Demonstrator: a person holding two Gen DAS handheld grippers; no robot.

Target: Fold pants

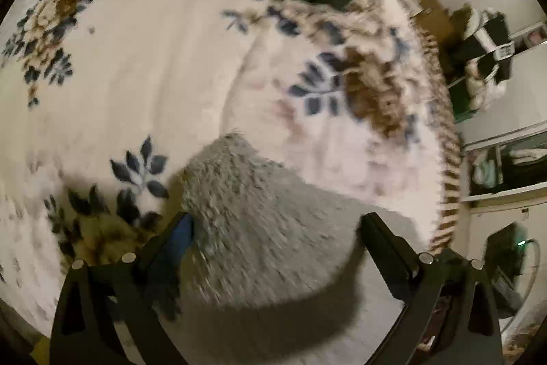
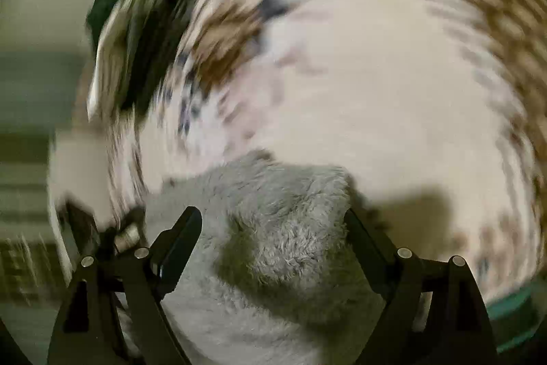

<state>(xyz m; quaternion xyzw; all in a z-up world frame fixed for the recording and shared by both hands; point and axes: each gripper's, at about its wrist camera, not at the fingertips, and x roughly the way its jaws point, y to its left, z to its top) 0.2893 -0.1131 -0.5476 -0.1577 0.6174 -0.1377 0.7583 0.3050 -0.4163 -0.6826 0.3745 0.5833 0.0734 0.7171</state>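
**Claws wide over the fuzzy pants**

Claws first: our left claw and right claw both stand wide, holding nothing. We see the grey fuzzy pants lying on the flowered blanket, right between the fingers of each claw. Our right view is blurry, so maybe one finger brushes the fluff. We should slow down, get one edge, pinch tight, then fold flat and straight.

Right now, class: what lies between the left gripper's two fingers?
In the left wrist view, the fluffy grey pants fill the gap of the left gripper.
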